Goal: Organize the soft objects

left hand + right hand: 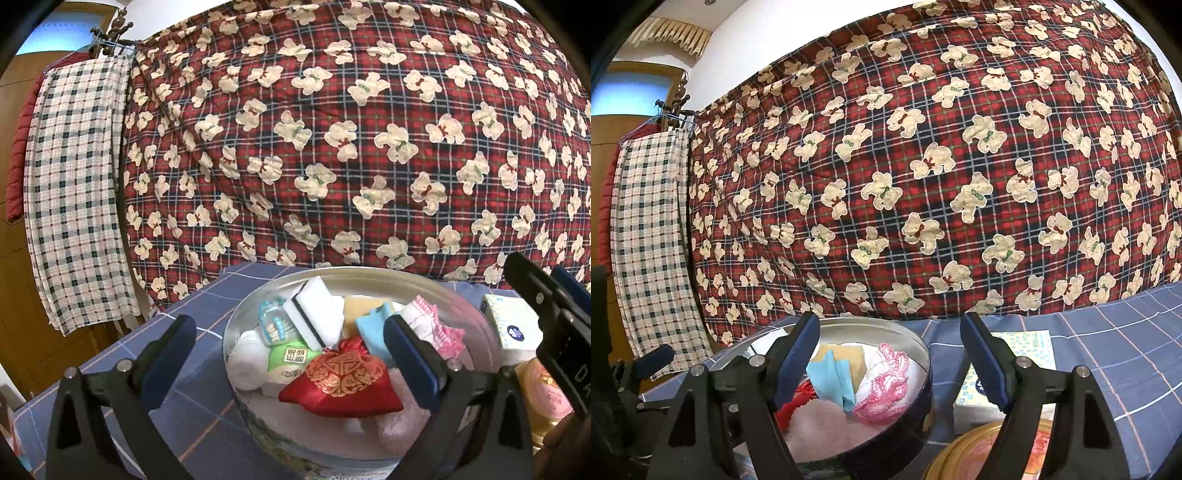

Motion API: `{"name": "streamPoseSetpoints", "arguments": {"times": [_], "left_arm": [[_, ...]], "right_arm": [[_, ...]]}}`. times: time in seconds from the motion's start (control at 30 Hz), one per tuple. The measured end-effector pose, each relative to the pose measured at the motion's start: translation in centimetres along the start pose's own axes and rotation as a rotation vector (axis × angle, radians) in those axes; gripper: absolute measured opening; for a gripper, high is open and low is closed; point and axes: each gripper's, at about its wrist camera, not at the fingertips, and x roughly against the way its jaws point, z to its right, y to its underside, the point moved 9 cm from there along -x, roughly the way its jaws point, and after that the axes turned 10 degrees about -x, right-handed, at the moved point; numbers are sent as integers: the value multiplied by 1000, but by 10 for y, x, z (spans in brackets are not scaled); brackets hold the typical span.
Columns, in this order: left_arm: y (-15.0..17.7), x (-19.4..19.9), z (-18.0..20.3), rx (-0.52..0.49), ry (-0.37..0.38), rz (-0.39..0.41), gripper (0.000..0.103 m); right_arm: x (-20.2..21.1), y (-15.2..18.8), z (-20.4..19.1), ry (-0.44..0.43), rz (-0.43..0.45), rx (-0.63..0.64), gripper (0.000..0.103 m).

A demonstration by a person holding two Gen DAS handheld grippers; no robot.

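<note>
1. Red brocade pouch (341, 384) lies at the near side of the round tin (236, 402), about six o'clock among its contents, touching a pink fluffy cloth (399, 424).
2. Behind it, a white sponge (314, 314) sits near twelve o'clock, a light blue cloth (373, 328) and a pink-edged lace cloth (436, 325) toward two o'clock, and a green-labelled packet (290, 360) toward nine o'clock.
3. Left gripper (291, 354) hangs over the tin with its jaws spread wide, holding nothing.
4. Right gripper (890, 365) is likewise wide open and empty, straddling the tin's right rim (923, 354).
5. A tissue box (1030, 354) stands at three o'clock from the tin on the blue checked tablecloth (1126, 350), with a gold lid (964, 454) just in front.
</note>
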Motion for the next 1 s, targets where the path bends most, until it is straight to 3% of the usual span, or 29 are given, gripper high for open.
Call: {"name": "streamPoseSetpoints", "arguments": {"times": [1.0], "left_arm": [[1, 6, -7, 13, -20, 1, 103]], "right_arm": [[2, 0, 5, 5, 15, -2, 81]]}}
